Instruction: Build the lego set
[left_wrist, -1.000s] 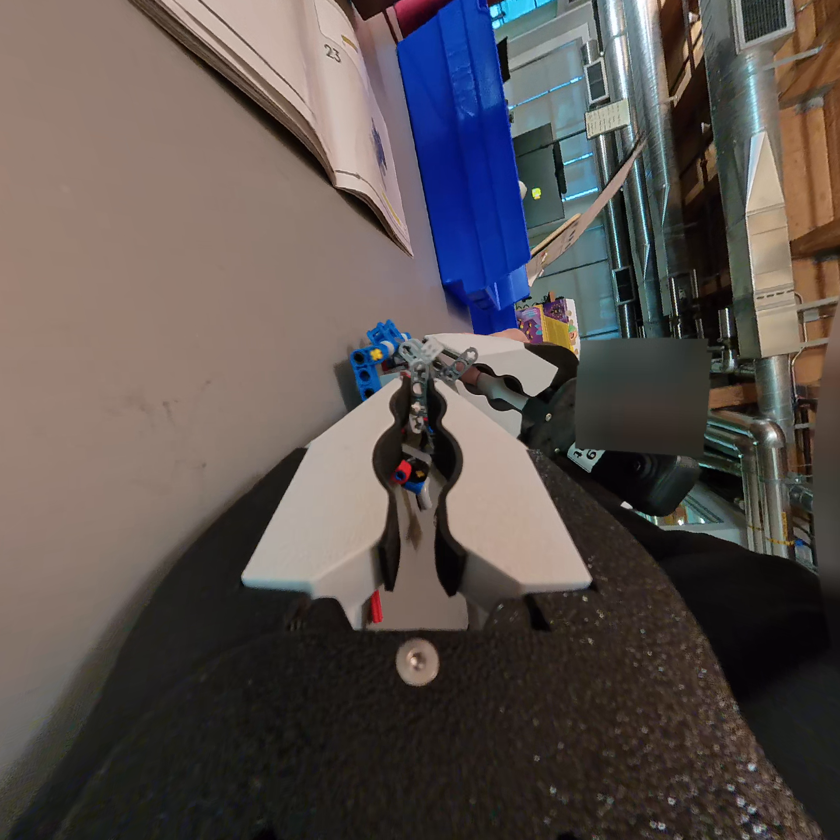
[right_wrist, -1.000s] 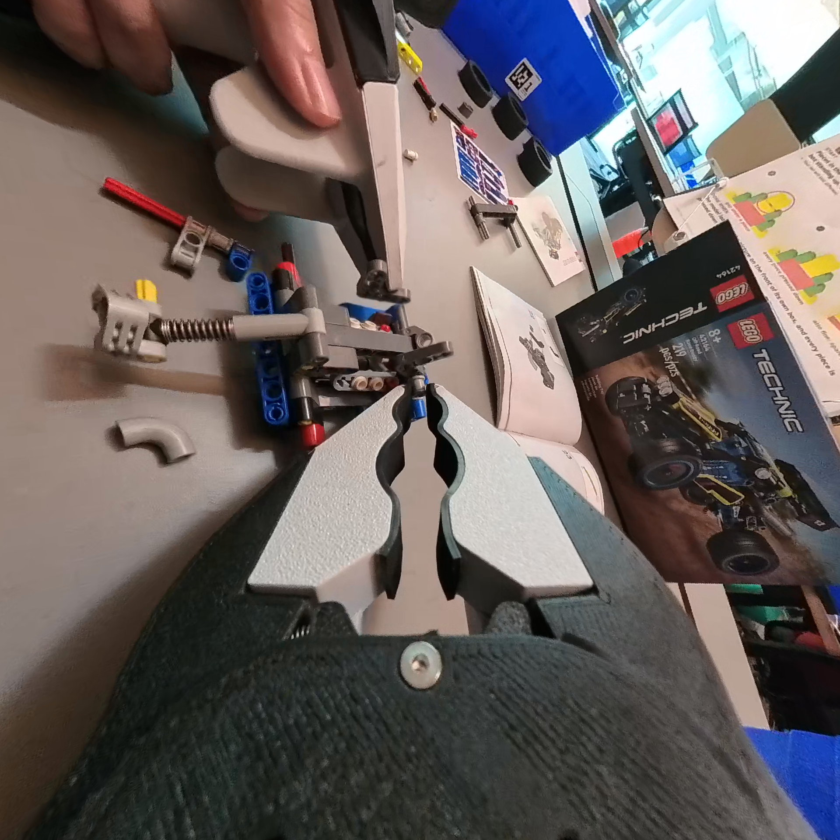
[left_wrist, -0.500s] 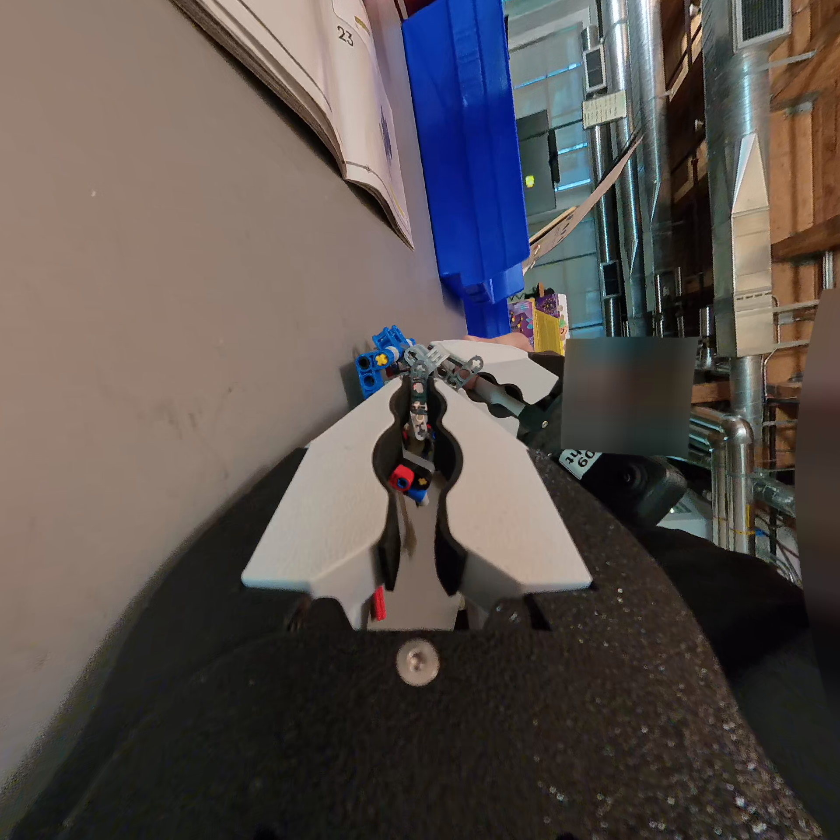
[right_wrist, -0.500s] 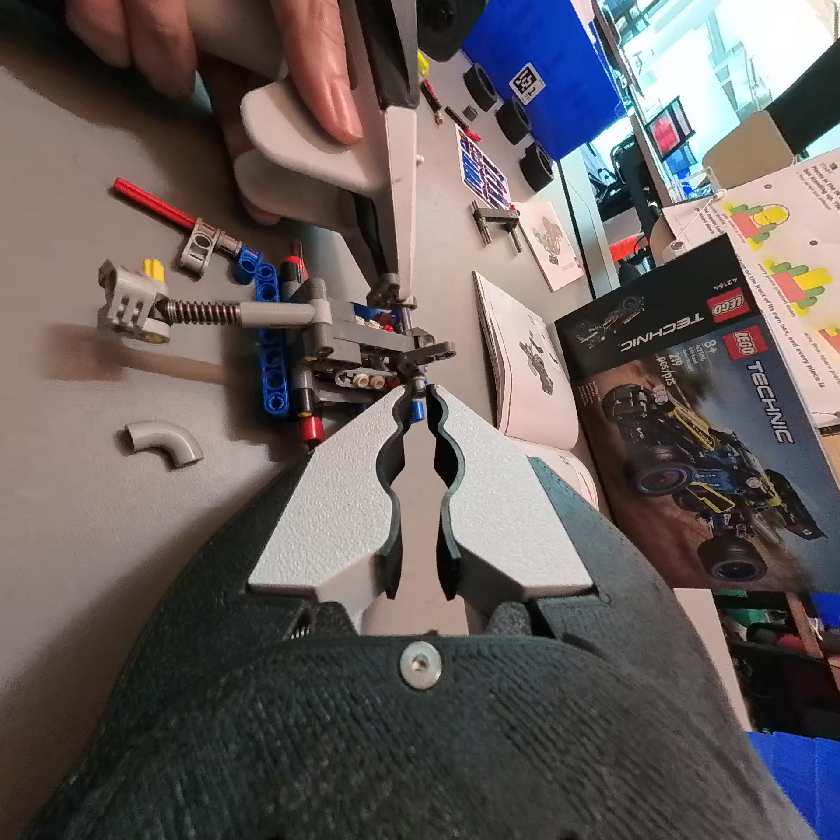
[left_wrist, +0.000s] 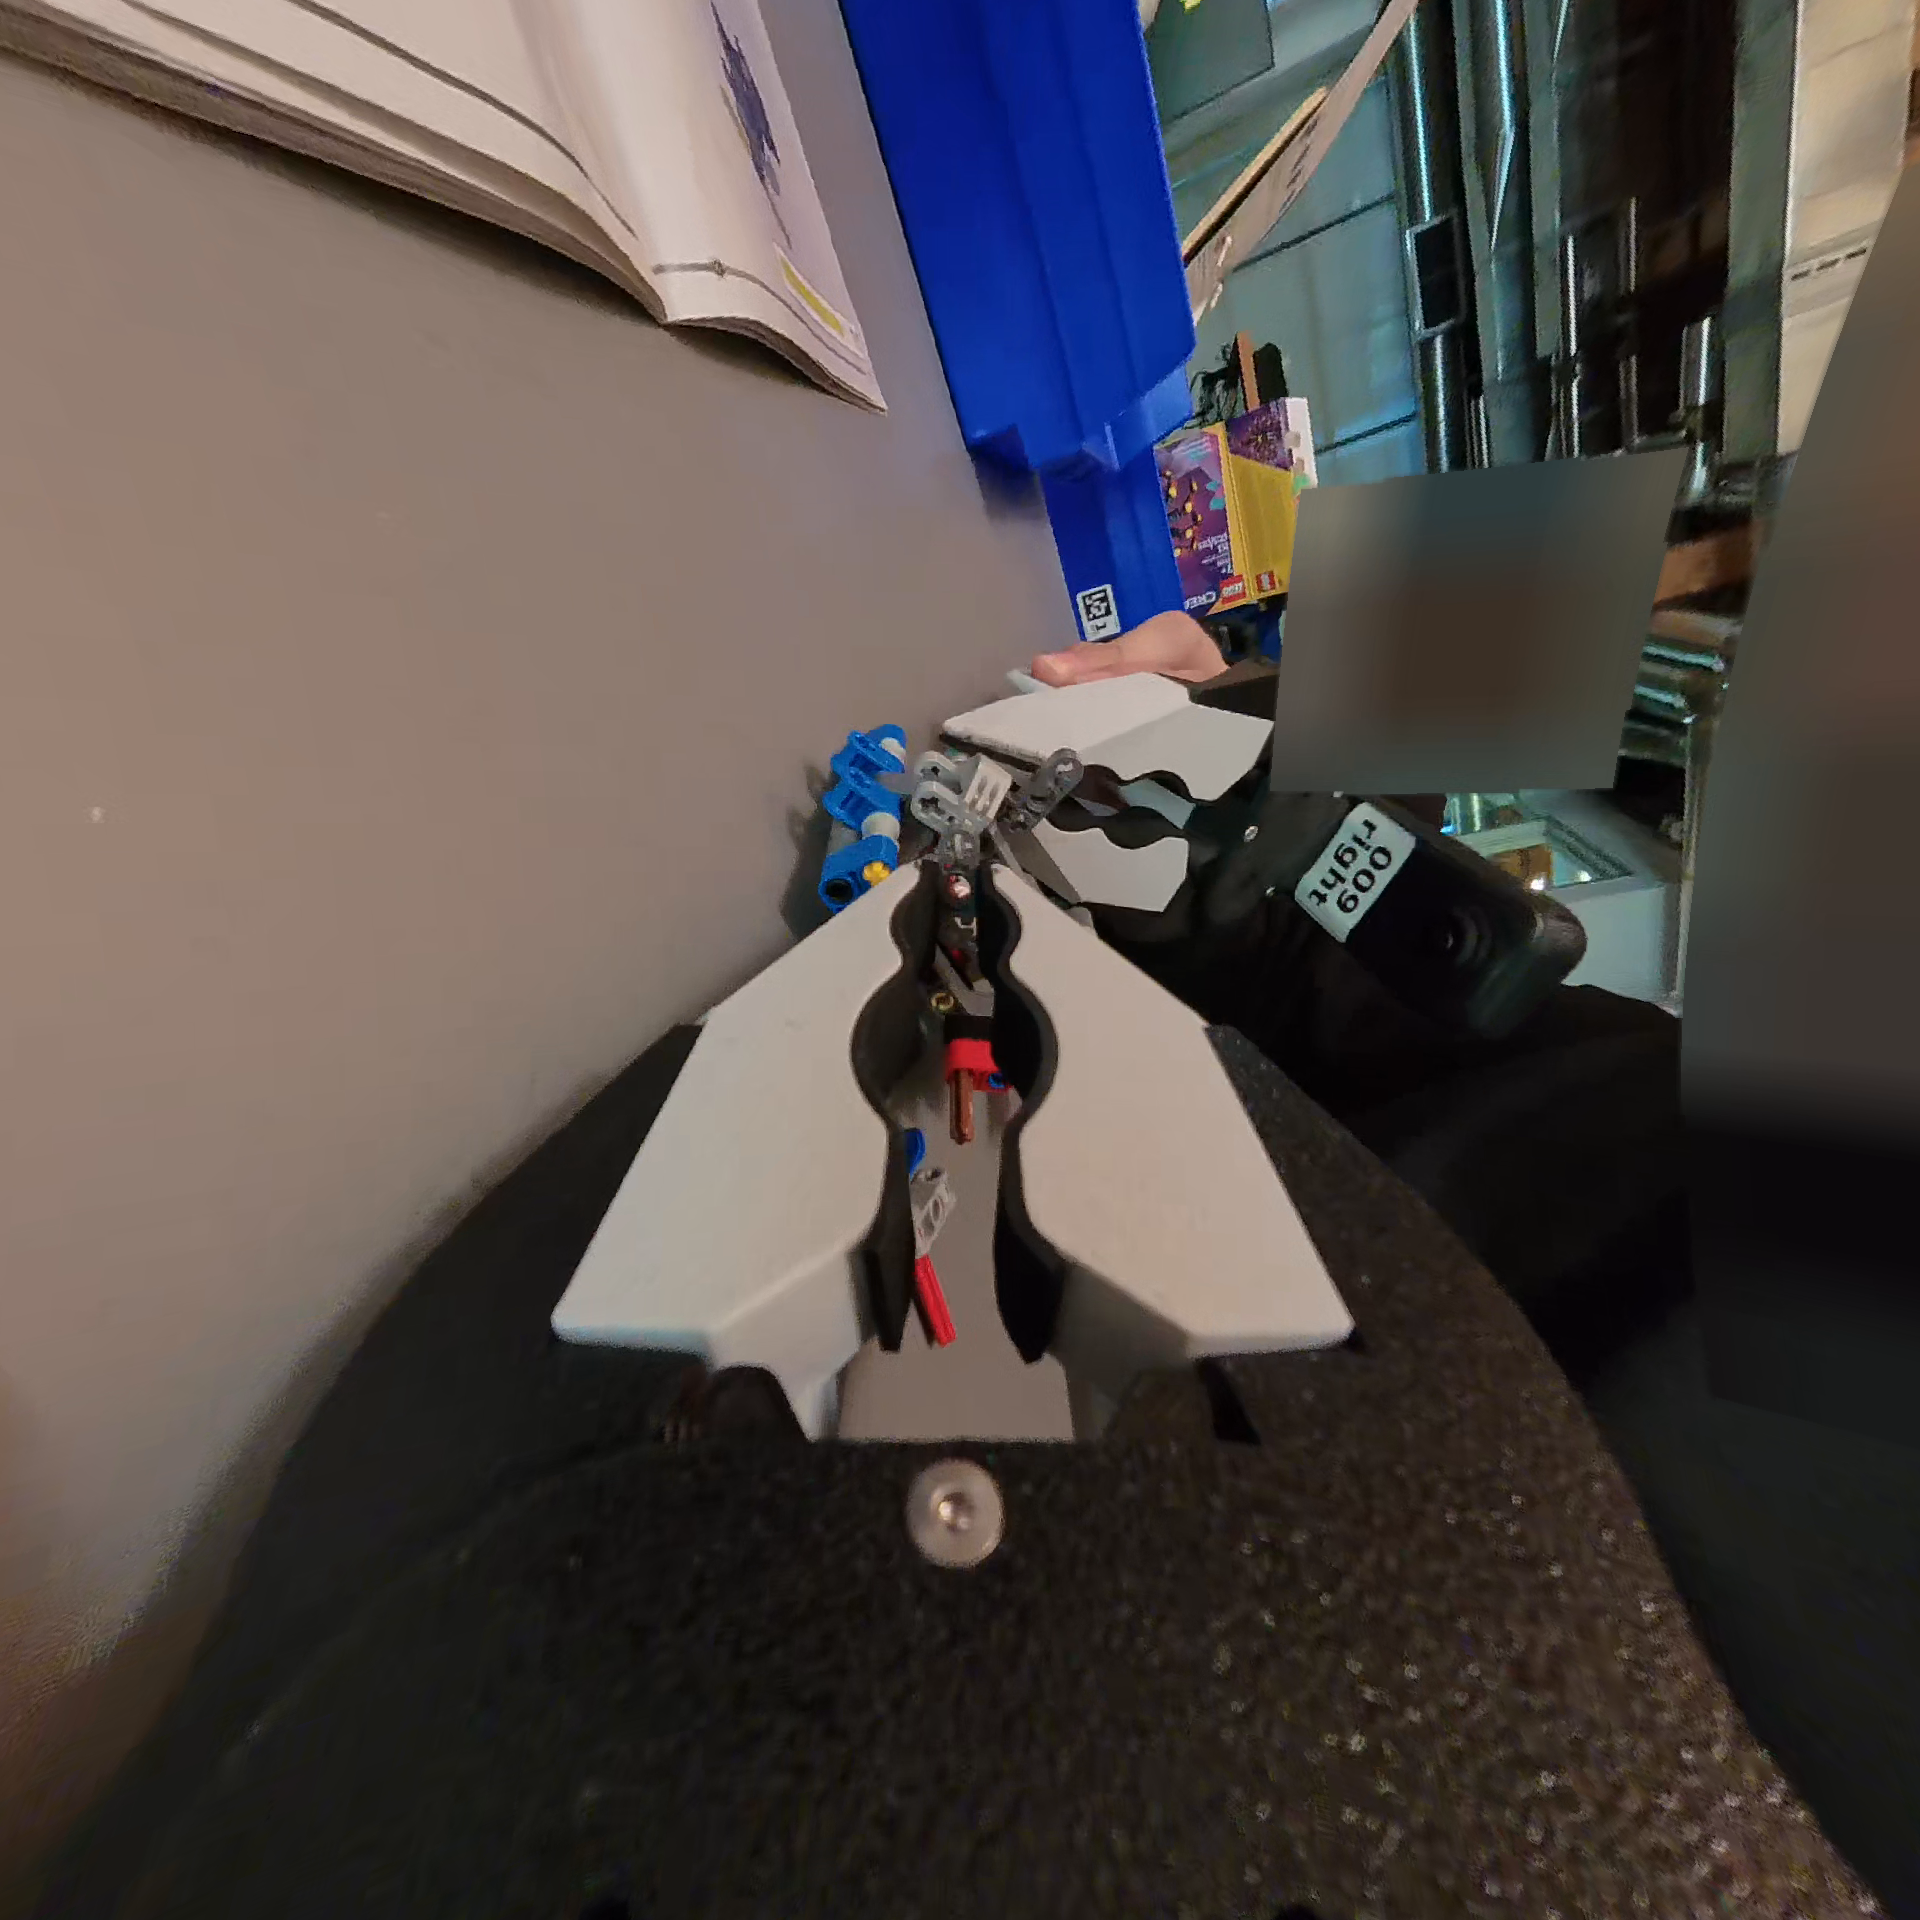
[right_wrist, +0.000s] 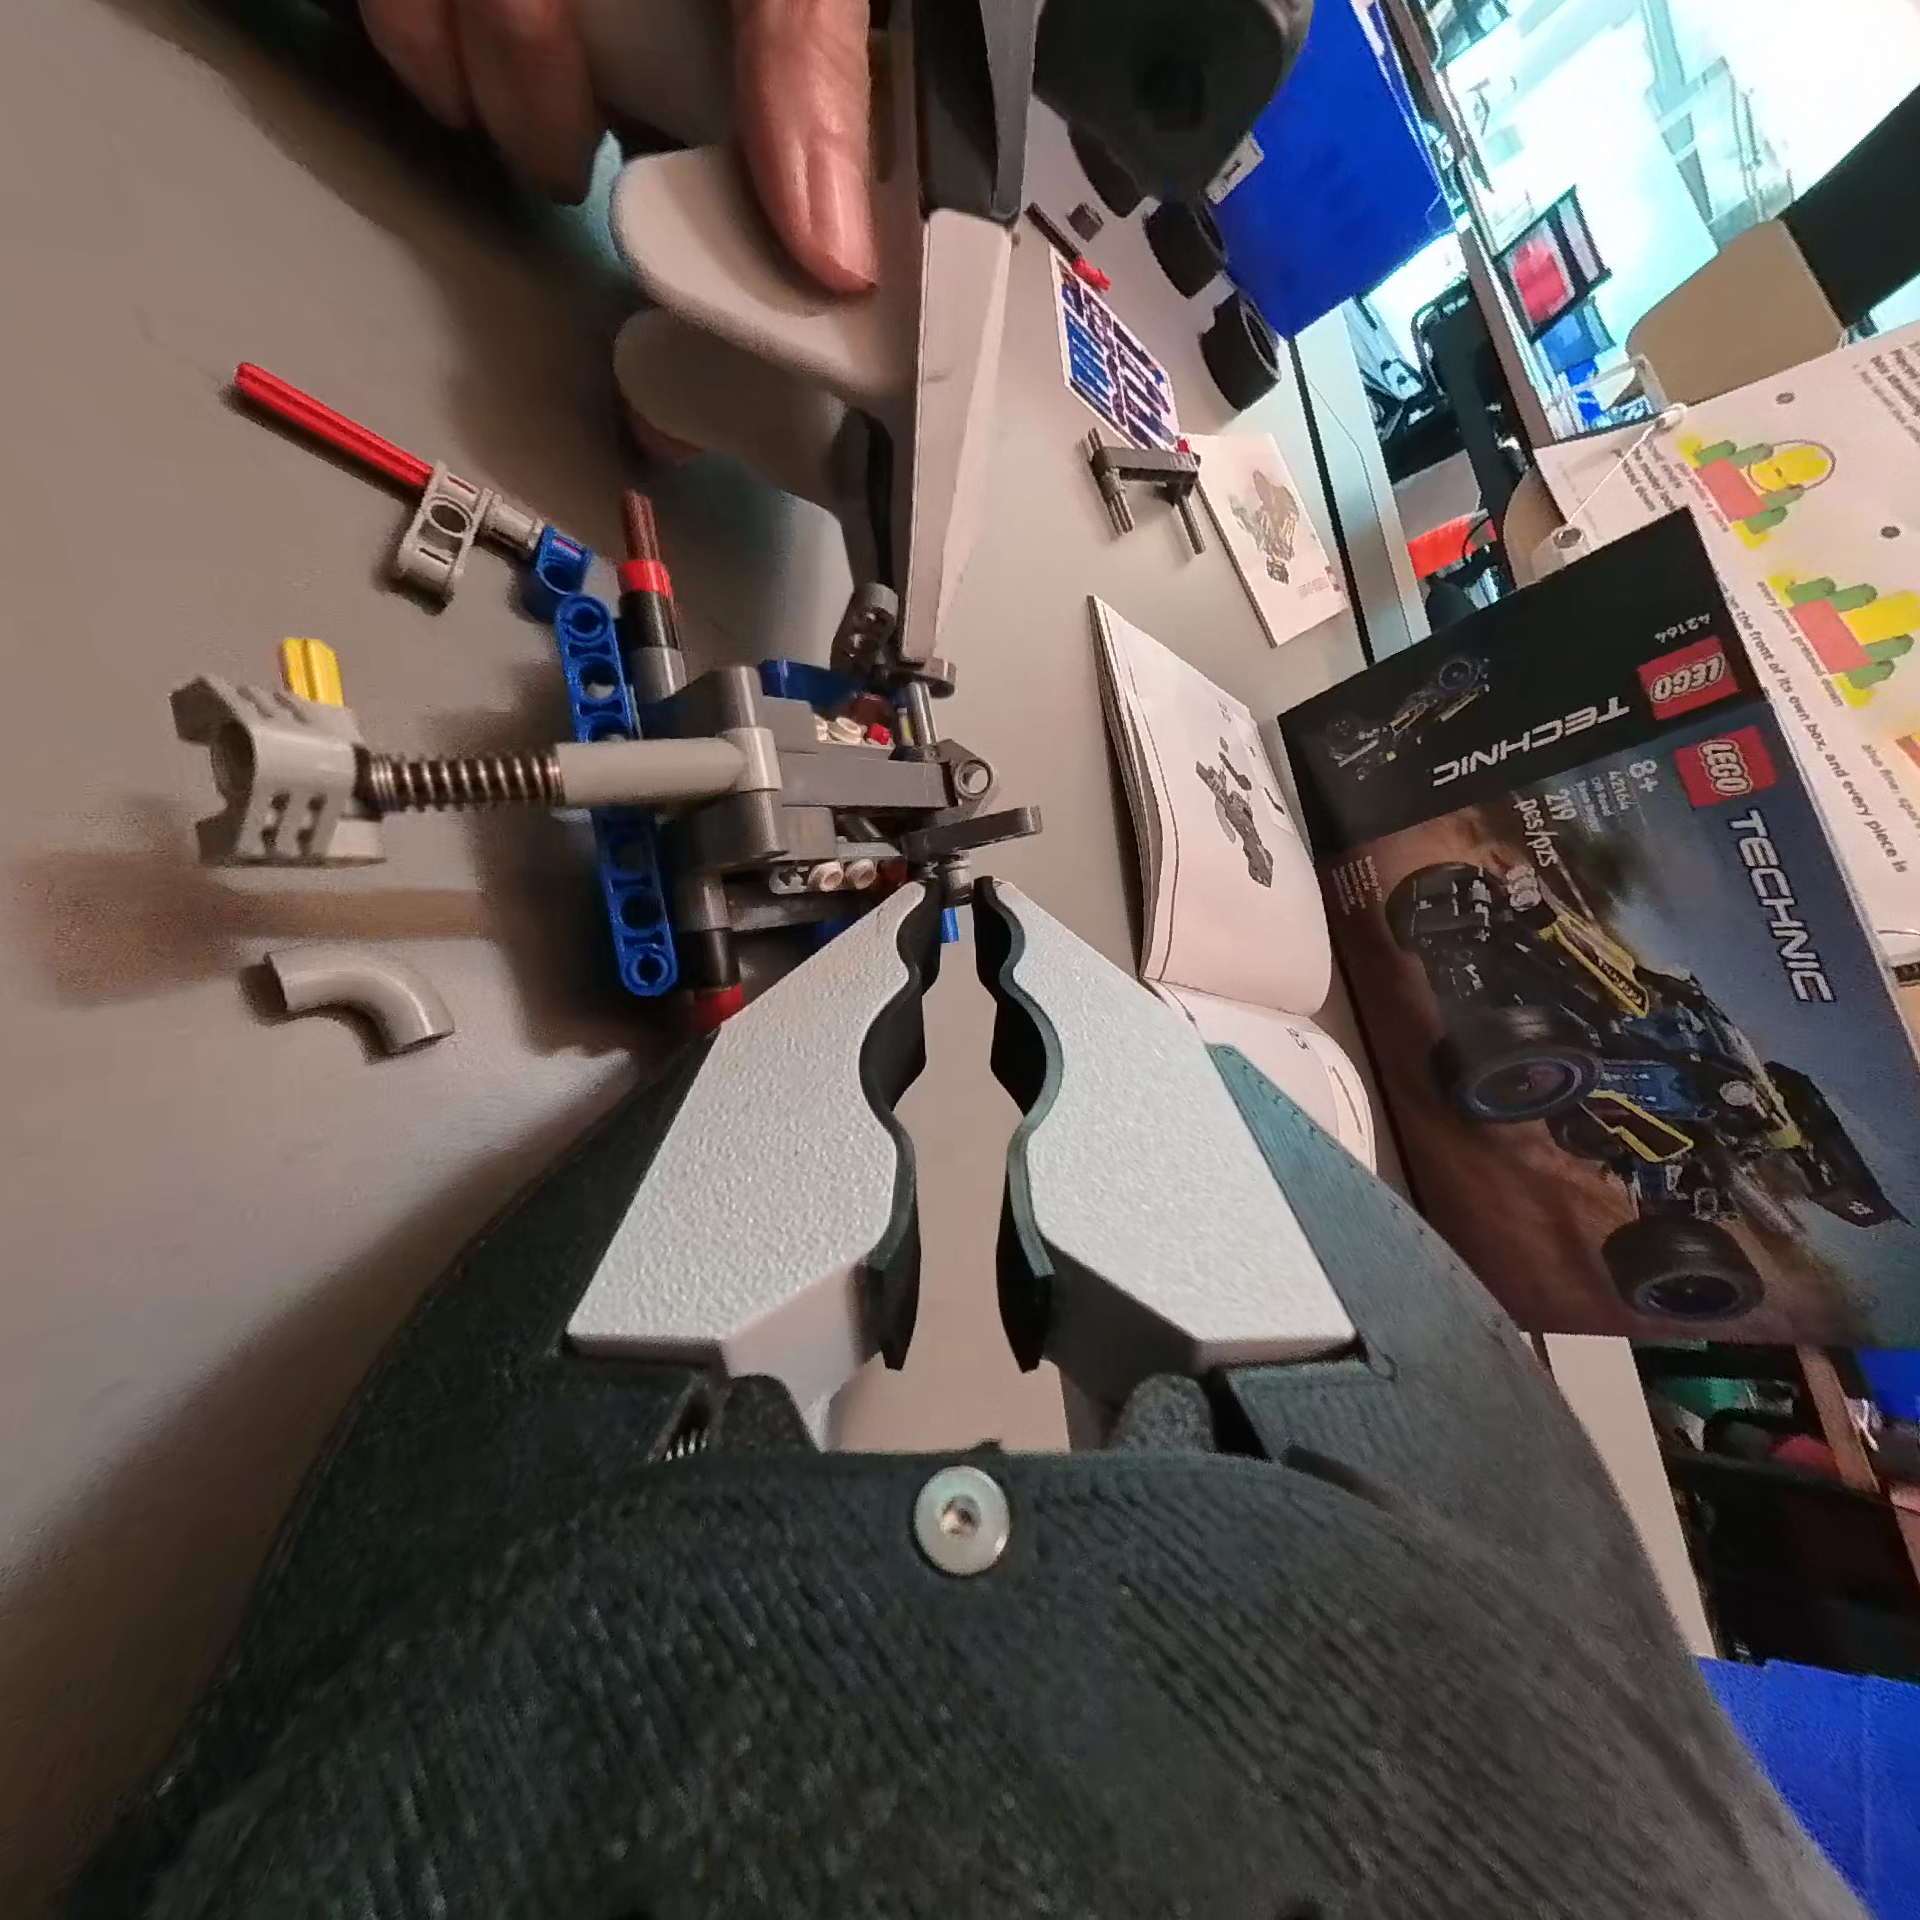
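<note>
Left wrist view: the left gripper (left_wrist: 961, 883) has its jaws pressed nearly together, pinching a dark grey piece at the near end of a small toy-brick chassis assembly (left_wrist: 961, 805), which sits low against the grey table (left_wrist: 312, 623). At 1 o'clock from it, the right gripper (left_wrist: 1086, 821) meets the same assembly from the far side. An open instruction booklet (left_wrist: 520, 156) lies at 11 o'clock and a blue bin (left_wrist: 1029, 208) at 12.

Right wrist view: the right gripper's jaws are all but closed, and its black pads (right_wrist: 909, 935) nip a small grey peg (right_wrist: 954, 871) under a dark grey lever on the assembly. The left gripper comes down from 12 o'clock, clamped on the opposite end, with a hand (right_wrist: 727, 125) on its trigger. A sprung shock absorber (right_wrist: 457, 774) juts towards 9 o'clock. Loose parts lie about: a grey elbow tube (right_wrist: 353, 1003) at 8, a red axle (right_wrist: 322, 421) at 10. A printed set box (right_wrist: 1610, 935) stands at 3, and 2 black tyres (right_wrist: 1236, 343) lie at 1.
</note>
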